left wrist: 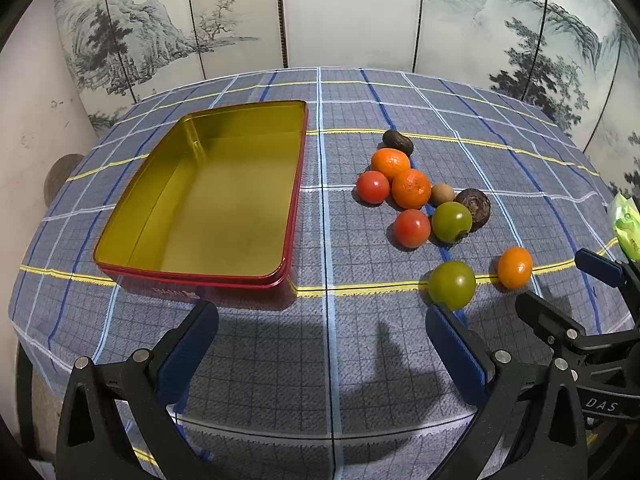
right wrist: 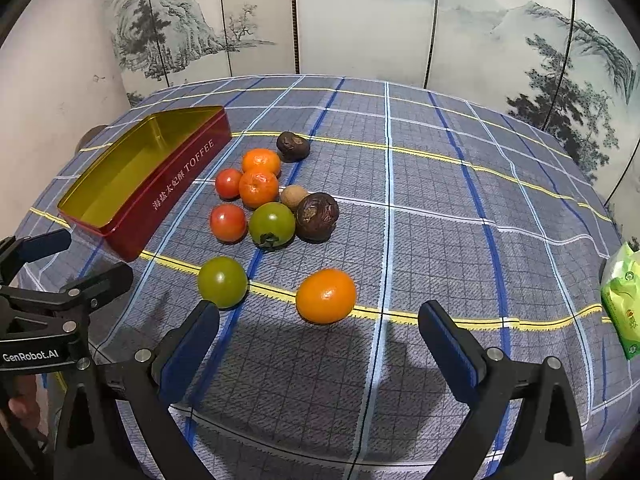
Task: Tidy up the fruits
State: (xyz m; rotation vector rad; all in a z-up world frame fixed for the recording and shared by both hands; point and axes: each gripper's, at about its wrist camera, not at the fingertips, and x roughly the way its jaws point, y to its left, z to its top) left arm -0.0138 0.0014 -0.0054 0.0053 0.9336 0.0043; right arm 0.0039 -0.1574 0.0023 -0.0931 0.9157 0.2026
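Observation:
An empty red tin (left wrist: 120,220) with a gold inside lies on the checked cloth, left of the fruit; it also shows in the right wrist view (right wrist: 180,184). A cluster of oranges (left wrist: 412,188), red tomatoes (left wrist: 412,228), a green tomato (left wrist: 451,222) and dark brown fruits (left wrist: 474,206) lies mid-table. Nearer lie a lone green tomato (right wrist: 222,281) and a lone orange (right wrist: 326,295). My left gripper (left wrist: 320,332) is open and empty, above the cloth before the tin. My right gripper (right wrist: 319,330) is open and empty, just short of the lone orange.
A green packet (right wrist: 622,300) lies at the table's right edge. A painted folding screen (left wrist: 320,12) stands behind the round table. Each gripper shows in the other's view, the right one (left wrist: 560,292) at the left view's right edge.

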